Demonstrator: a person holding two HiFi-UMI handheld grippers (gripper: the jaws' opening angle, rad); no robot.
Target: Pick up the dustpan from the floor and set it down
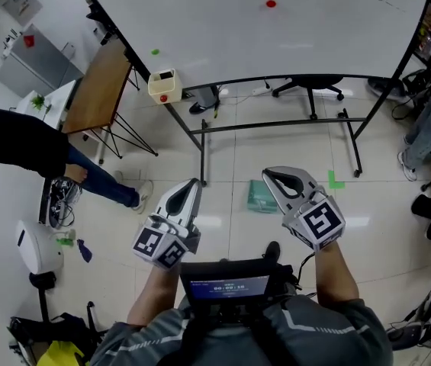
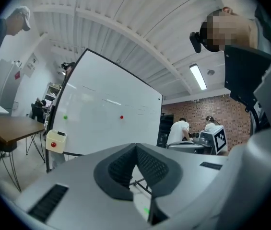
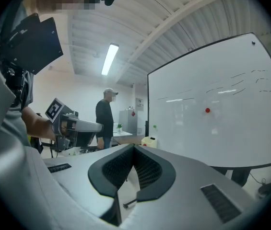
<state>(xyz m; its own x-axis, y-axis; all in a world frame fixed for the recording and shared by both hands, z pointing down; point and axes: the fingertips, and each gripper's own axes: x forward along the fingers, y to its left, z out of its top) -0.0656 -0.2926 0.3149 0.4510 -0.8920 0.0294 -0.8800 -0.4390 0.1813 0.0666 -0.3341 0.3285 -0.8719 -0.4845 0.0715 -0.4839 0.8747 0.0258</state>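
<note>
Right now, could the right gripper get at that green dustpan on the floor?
Probably yes. The green dustpan lies on bare floor beside the right gripper in the head view, nothing over it. The gripper is level with jaws shut, so it must dip and open first.

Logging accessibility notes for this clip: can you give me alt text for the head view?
The left gripper and right gripper point forward, jaws shut and empty, above a tiled floor where a pale green dustpan lies, seen between them. Behind it stands a whiteboard; a person in a dark top is at left.
</note>
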